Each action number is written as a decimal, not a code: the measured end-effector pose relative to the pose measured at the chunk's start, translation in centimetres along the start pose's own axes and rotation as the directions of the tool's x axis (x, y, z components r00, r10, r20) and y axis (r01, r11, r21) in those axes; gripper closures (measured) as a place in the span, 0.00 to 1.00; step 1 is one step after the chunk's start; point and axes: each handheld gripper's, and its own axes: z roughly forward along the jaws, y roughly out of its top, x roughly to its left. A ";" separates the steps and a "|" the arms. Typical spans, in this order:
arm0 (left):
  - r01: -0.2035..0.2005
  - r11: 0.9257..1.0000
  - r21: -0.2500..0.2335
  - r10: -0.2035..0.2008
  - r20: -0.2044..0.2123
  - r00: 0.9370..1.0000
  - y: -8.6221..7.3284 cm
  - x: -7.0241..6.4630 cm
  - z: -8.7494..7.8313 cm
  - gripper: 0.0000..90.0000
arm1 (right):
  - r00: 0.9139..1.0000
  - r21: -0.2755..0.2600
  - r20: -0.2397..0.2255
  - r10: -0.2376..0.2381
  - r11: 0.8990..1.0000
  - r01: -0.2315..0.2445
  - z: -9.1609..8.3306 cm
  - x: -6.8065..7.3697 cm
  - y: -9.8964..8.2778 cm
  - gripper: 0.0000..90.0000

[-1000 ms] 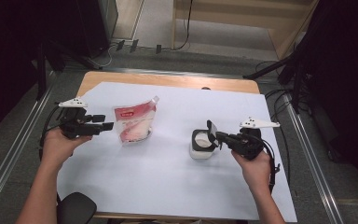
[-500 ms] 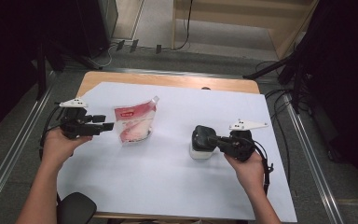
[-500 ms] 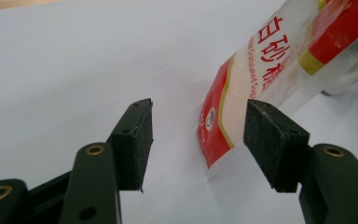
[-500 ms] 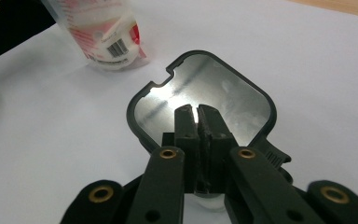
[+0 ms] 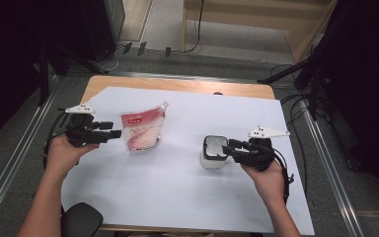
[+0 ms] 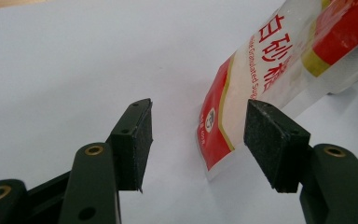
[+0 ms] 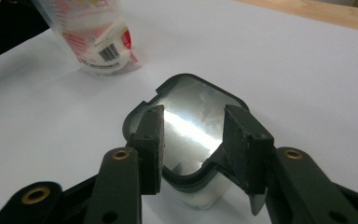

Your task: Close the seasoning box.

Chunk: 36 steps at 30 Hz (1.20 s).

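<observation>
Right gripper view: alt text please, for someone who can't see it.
The right gripper, fingers open and just opening, hovers at a white container with a black-rimmed clear lid on white paper. A red-and-white sugar bag with a barcode stands at upper left; a strip of wooden table shows at top right.

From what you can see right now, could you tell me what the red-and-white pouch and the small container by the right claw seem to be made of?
The pouch looks like glossy plastic film: partly see-through, creased, with printed panels. The container has a white, probably plastic body, a black rim and a shiny top that reflects light like foil or clear film; which one is unclear.
</observation>
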 end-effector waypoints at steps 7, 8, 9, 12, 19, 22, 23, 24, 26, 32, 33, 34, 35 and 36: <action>-0.002 1.000 0.005 0.002 0.003 1.000 0.0 0.0 -0.1 0.48 | 1.000 -0.023 0.025 -0.011 1.000 0.012 -0.6 -0.7 -0.3 0.58; 0.001 1.000 0.006 -0.001 0.000 1.000 0.0 0.0 -0.1 0.48 | 1.000 -0.024 0.028 -0.014 1.000 0.015 -0.7 -0.8 -0.3 0.57; 0.000 1.000 0.005 0.000 -0.001 1.000 0.0 0.0 -0.1 0.48 | 0.999 -0.027 0.033 -0.006 1.000 0.007 -0.9 -1.0 -0.4 0.57; 0.003 1.000 -0.003 -0.003 -0.001 1.000 0.0 0.0 -0.1 0.47 | 0.998 -0.042 0.063 -0.010 0.999 0.013 -1.2 -1.6 -0.8 0.57; 0.006 1.000 -0.013 -0.005 0.010 1.000 0.0 0.1 -0.3 0.46 | 0.996 -0.054 0.081 0.041 0.998 -0.037 -1.9 -3.0 -1.6 0.58; 0.003 1.000 -0.012 -0.003 0.011 1.000 0.0 0.1 -0.4 0.46 | 0.994 -0.062 0.096 0.042 0.997 -0.036 -2.3 -3.5 -2.1 0.56; 0.003 1.000 -0.012 -0.003 0.011 1.000 0.0 0.1 -0.4 0.46 | 0.994 -0.061 0.102 0.041 0.998 -0.035 -2.5 -3.6 -2.3 0.55; 0.002 1.000 -0.013 -0.002 0.008 1.000 -0.1 0.0 -0.4 0.46 | 0.993 -0.059 0.109 0.036 0.998 -0.030 -2.6 -3.8 -2.5 0.54; 0.002 1.000 -0.015 -0.002 0.005 1.000 -0.1 0.0 -0.4 0.46 | 0.992 -0.056 0.118 0.047 0.998 -0.041 -2.9 -4.1 -2.9 0.53; -0.008 1.000 -0.016 0.008 -0.004 1.000 -0.1 0.0 -0.3 0.46 | 0.987 -0.072 0.137 0.078 0.995 -0.068 -3.4 -5.0 -3.7 0.51; -0.007 1.000 -0.017 0.007 -0.002 1.000 -0.1 0.0 -0.3 0.45 | 0.987 -0.073 0.138 0.078 0.995 -0.068 -3.4 -5.1 -3.8 0.50; -0.008 1.000 -0.011 0.008 -0.001 1.000 -0.1 0.0 -0.3 0.45 | 0.987 -0.067 0.137 0.083 0.995 -0.075 -3.3 -5.1 -3.9 0.50; -0.007 1.000 -0.012 0.007 -0.005 1.000 -0.1 0.0 -0.3 0.45 | 0.987 -0.066 0.138 0.084 0.995 -0.076 -3.3 -5.2 -3.9 0.50; -0.006 1.000 -0.014 0.006 -0.006 1.000 -0.1 0.0 -0.2 0.45 | 0.987 -0.059 0.141 0.080 0.996 -0.072 -3.2 -5.2 -3.9 0.50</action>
